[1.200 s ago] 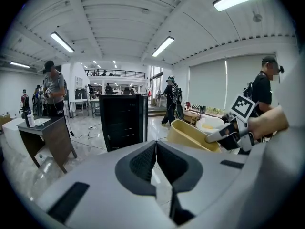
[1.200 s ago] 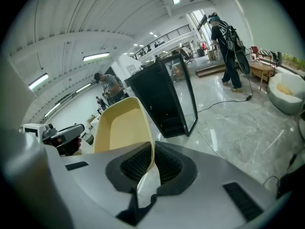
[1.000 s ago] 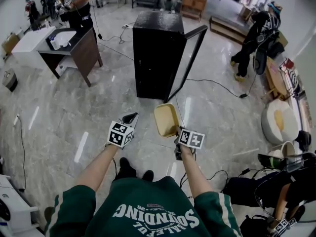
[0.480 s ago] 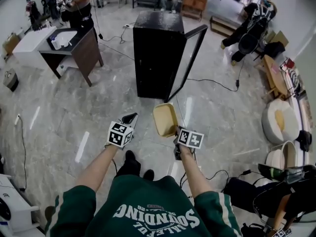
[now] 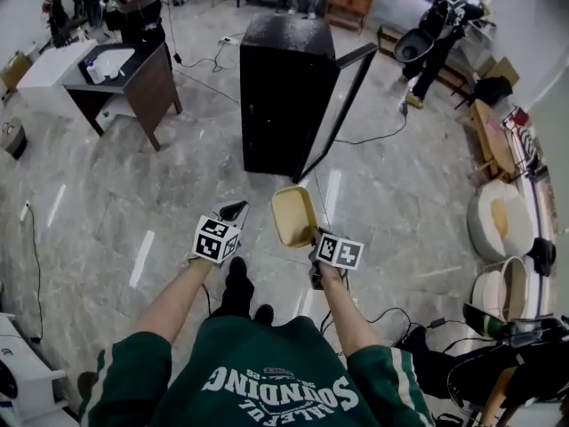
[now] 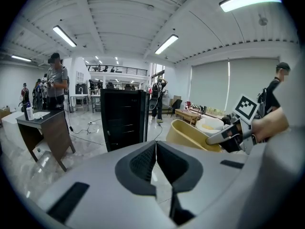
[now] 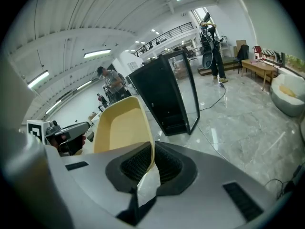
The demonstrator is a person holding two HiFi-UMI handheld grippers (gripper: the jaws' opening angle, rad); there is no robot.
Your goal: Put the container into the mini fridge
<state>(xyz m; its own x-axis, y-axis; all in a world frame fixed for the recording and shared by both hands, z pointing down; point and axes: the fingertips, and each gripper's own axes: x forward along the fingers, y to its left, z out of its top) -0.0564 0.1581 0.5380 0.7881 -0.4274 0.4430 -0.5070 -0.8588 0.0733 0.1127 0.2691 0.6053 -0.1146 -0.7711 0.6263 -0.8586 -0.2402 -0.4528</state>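
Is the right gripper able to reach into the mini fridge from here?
Probably not yet: the mini fridge stands well ahead of the right gripper holding the container. But its door is open and only floor lies between.

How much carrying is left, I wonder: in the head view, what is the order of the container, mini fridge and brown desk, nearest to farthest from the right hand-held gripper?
1. Container, clamped in the right hand-held gripper.
2. Mini fridge, straight ahead, door open.
3. Brown desk, far off to the left.
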